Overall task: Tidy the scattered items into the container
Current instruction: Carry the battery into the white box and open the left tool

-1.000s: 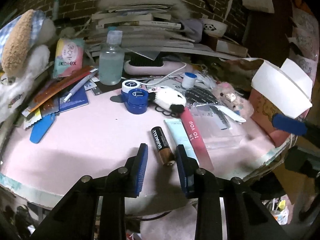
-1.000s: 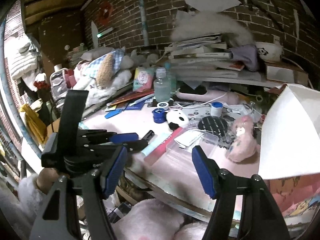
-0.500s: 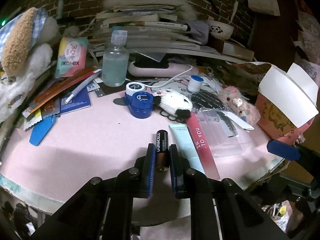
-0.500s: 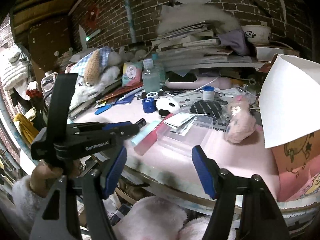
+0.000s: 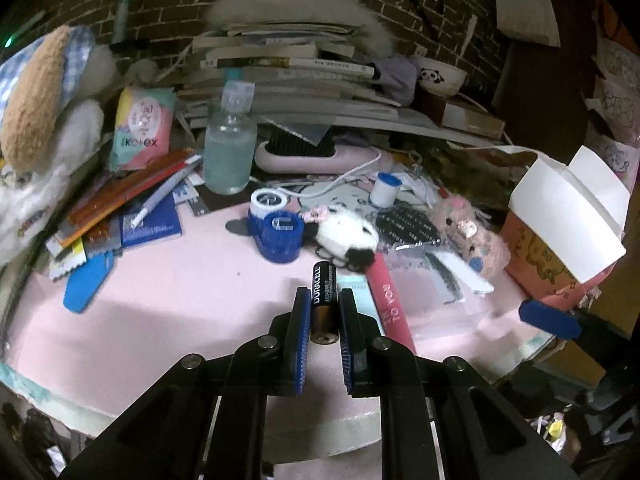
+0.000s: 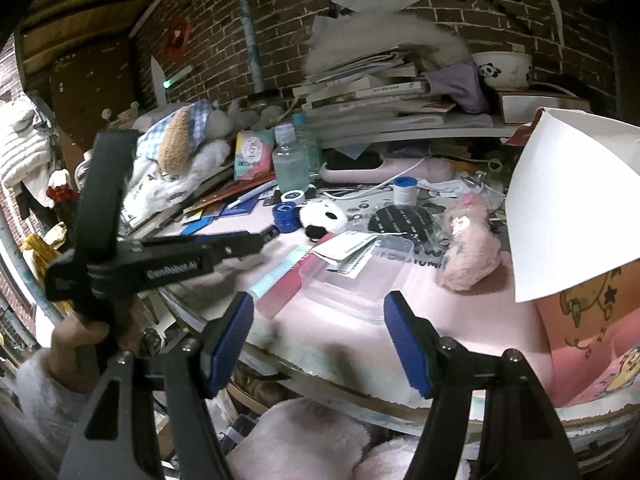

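Left claw point(image 5: 324, 320): I have it clenched on the battery point(image 5: 324, 300), lengthwise, ready to lift off the desk point(image 5: 160, 320).
Right claw point(image 6: 320, 340): spread wide, empty, facing the clear container point(image 6: 356, 280).

Cluttered bench point(image 5: 168, 304), a battery point(image 5: 323, 300) held at its near edge.

The battery sat between the jaws of the left gripper point(image 5: 324, 312), with two tubes point(image 5: 390, 304) lying side by side just to its right. Behind it stood a lens case point(image 5: 278, 232), a panda plush point(image 5: 346, 236) touching the case's right side. A bottle point(image 5: 230, 148) stood farther back, before a stack of books point(image 5: 288, 76). A clear container point(image 6: 356, 276) lay right of the tubes, a bunny plush point(image 6: 468, 248) beyond it, and a box point(image 5: 560, 232) at the far right edge.
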Motion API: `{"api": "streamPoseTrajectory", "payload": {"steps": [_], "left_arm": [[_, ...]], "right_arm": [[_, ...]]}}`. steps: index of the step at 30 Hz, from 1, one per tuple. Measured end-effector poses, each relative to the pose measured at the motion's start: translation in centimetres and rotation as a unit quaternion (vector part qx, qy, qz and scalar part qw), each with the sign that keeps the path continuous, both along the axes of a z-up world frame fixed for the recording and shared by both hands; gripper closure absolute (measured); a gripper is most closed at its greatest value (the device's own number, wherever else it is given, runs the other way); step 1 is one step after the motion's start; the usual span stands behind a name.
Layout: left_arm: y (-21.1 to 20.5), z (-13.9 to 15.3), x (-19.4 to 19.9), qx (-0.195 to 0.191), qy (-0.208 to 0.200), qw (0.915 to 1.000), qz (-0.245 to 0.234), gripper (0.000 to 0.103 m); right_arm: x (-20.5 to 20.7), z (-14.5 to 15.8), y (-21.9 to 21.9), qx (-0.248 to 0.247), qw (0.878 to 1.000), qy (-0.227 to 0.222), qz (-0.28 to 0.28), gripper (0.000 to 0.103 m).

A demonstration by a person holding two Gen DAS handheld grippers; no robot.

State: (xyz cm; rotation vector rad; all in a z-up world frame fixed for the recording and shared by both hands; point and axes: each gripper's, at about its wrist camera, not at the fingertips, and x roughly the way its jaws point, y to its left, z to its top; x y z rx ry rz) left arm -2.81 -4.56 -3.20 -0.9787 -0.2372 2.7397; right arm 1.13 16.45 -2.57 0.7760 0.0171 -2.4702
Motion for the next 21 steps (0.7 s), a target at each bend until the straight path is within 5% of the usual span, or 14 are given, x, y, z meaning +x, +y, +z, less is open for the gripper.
{"api": "streamPoseTrajectory", "payload": {"steps": [11, 21], "left_arm": [[2.9, 4.5, -1.6, 0.006, 0.033, 0.9986, -0.040, 0.095], [10.1, 10.1, -3.4, -0.005, 0.067, 0.9877, -0.141, 0.095]], "right_arm": [[-1.1, -0.4, 2.0, -0.014, 0.999, -0.007, -0.044, 0.038], [-1.0, -0.6, 3.0, -0.021, 0.998, 0.000, -0.064, 0.038]]}}
